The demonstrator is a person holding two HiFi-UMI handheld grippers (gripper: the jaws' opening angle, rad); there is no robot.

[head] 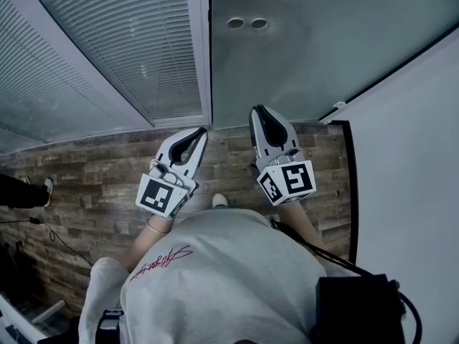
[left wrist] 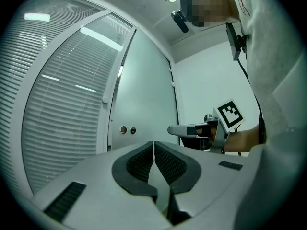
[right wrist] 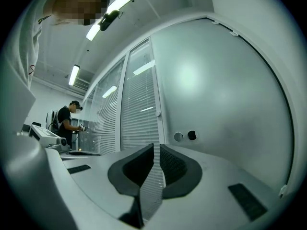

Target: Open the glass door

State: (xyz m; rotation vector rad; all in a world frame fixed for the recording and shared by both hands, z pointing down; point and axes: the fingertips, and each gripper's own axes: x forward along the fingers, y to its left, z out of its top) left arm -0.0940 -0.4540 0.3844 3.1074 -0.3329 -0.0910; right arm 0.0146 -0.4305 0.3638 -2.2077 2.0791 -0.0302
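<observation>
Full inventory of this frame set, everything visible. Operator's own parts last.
glass door: one, frosted grey-green, ahead of the grippers
round holes: two, dark, by the door's left edge
blinds panel: one, white-framed, left of the door
floor: one, brown wood pattern, underfoot
wall: one, white, right of the door
bystander: one, dark clothes, far along the blinds
shirt: one, grey, on the operator
left gripper: one, grey-white, jaws together, empty
right gripper: one, grey-white, jaws together, empty
</observation>
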